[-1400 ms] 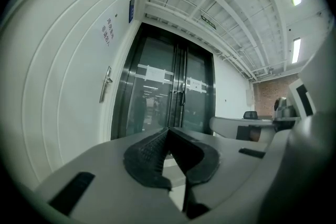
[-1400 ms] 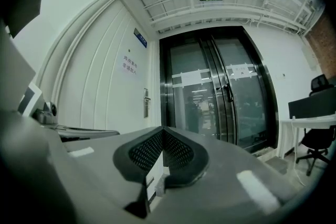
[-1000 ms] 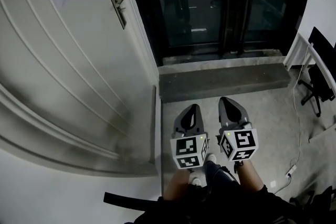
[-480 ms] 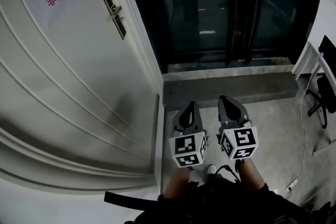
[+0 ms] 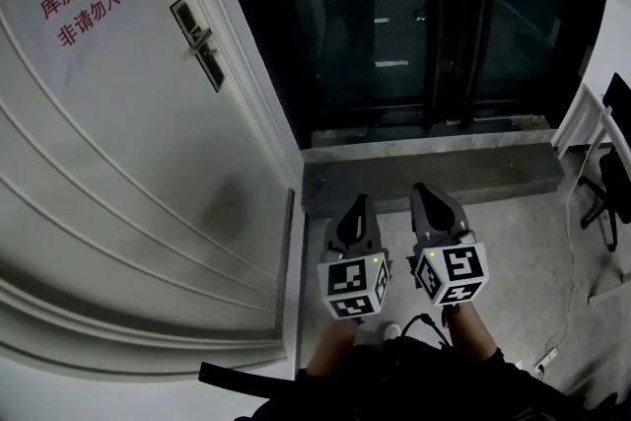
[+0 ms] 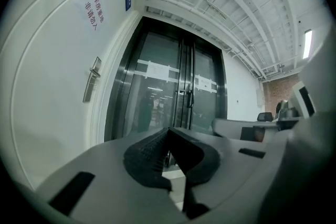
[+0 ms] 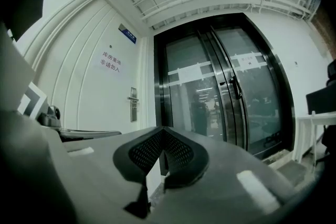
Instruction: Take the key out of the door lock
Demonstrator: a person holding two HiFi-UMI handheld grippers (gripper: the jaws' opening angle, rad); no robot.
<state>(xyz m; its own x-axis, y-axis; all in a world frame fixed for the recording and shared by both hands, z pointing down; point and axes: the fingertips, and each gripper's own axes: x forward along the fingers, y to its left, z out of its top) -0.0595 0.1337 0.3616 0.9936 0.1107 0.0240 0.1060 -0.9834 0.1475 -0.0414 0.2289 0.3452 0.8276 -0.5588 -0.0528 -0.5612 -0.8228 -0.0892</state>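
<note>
A white door (image 5: 118,173) fills the left half of the head view, and a red-lettered sign (image 5: 81,5) is fixed at its upper left. Just right of the sign, a dark lock plate (image 5: 197,44) with a small handle (image 5: 203,38) is mounted near the door's edge. The key should sit there, but it cannot be made out in any view, since the lock is too small and dim. The same plate is seen far off at the left of both gripper views.

Dark glass doors (image 5: 414,15) take up the upper middle, above a grey step (image 5: 434,168). At the lower centre, the left gripper (image 5: 357,204) and the right gripper (image 5: 426,190) are held low and side by side, pointed towards the step. In each gripper's own view the jaws are pressed together at the tips, with nothing caught between them. A black chair (image 5: 619,175) is cut off by the right edge.

Compared with a second ago, the sign and lock plate have slid left and lower in the head view, and the chair has been pushed to the edge. The grippers are found at the same spot in the frame. It is judged that only the gaze has been turned. The lock remains well apart from both grippers, so the task has not been started. The jaws would need to be opened before the key could be gripped.
</note>
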